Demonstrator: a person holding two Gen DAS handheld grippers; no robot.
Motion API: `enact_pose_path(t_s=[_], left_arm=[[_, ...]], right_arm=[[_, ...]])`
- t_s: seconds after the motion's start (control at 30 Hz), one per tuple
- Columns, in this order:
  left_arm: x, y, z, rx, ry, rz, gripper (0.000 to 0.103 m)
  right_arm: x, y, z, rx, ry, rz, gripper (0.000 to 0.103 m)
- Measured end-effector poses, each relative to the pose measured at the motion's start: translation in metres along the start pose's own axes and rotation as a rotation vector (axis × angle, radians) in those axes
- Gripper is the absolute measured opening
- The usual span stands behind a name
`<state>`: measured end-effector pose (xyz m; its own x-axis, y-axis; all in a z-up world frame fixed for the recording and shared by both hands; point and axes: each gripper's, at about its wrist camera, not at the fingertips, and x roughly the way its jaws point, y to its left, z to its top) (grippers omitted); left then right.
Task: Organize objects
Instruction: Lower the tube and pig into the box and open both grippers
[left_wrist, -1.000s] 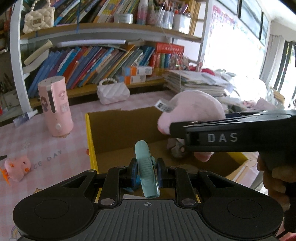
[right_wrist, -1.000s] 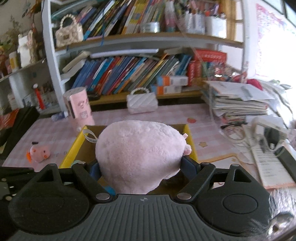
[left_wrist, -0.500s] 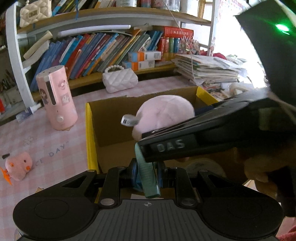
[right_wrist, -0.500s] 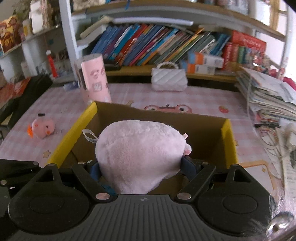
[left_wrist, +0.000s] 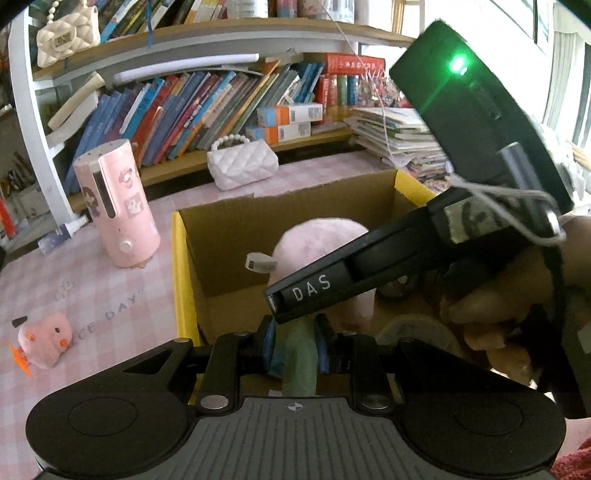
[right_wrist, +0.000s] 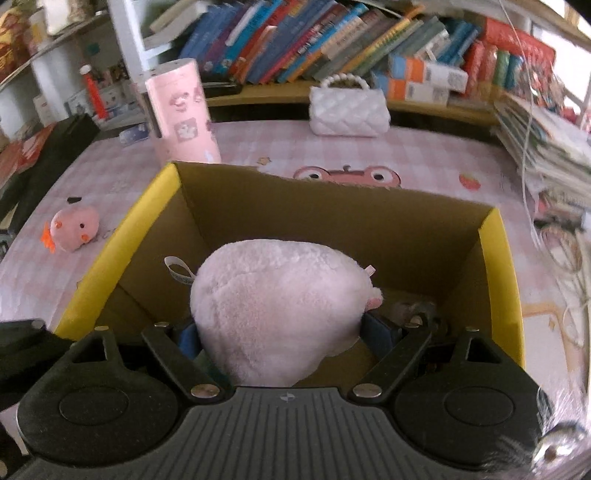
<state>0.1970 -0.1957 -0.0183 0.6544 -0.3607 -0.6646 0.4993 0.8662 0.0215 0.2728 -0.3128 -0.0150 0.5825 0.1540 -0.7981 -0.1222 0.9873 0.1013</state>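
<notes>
Right wrist view: the right gripper (right_wrist: 280, 332) has its fingers pinching a rounded, fuzzy pink plush toy (right_wrist: 280, 306) down inside the yellow-edged corrugated cardboard box (right_wrist: 496, 258) (jaws just widening slightly). The left gripper (left_wrist: 294, 345) clamps a slim, smooth teal clip (left_wrist: 299, 363) over the same box on the pink checked worktop (left_wrist: 92, 288).

Bright daylight from window (left_wrist: 576, 92) at right — blown-out glare; strong fisheye bending at edges; slight blur.
</notes>
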Motion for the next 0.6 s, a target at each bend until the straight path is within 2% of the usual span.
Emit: enact_pose_path(t_s=[0.03, 0.1, 0.17, 0.23, 0.3, 0.37, 0.47, 0.6], left_arm=[[-0.002, 0.000, 0.000, 0.000, -0.007, 0.002, 0.025], [-0.006, 0.001, 0.000, 0.000, -0.018, 0.005, 0.035], [-0.010, 0.001, 0.000, -0.001, -0.025, 0.012, 0.056], [-0.015, 0.002, -0.001, -0.003, -0.032, 0.028, 0.067], [-0.021, 0.004, -0.001, -0.006, -0.050, 0.030, 0.068], [-0.027, 0.006, -0.001, -0.014, -0.064, 0.035, 0.075], [-0.037, 0.009, -0.002, -0.024, -0.094, 0.049, 0.079], [-0.052, 0.015, -0.006, -0.042, -0.133, 0.070, 0.080]], right_arm=[[0.001, -0.002, 0.000, 0.013, 0.008, -0.002, 0.086], [0.001, -0.004, 0.000, 0.033, 0.015, -0.003, 0.086], [-0.002, -0.005, -0.001, 0.048, 0.000, -0.006, 0.088], [-0.005, -0.007, -0.002, 0.070, -0.027, -0.019, 0.090], [-0.008, -0.010, -0.004, 0.092, -0.040, -0.019, 0.092], [-0.015, -0.011, -0.006, 0.102, -0.074, -0.022, 0.093], [-0.025, -0.009, -0.005, 0.095, -0.107, -0.024, 0.095], [-0.041, -0.005, -0.009, 0.108, -0.150, -0.025, 0.095]])
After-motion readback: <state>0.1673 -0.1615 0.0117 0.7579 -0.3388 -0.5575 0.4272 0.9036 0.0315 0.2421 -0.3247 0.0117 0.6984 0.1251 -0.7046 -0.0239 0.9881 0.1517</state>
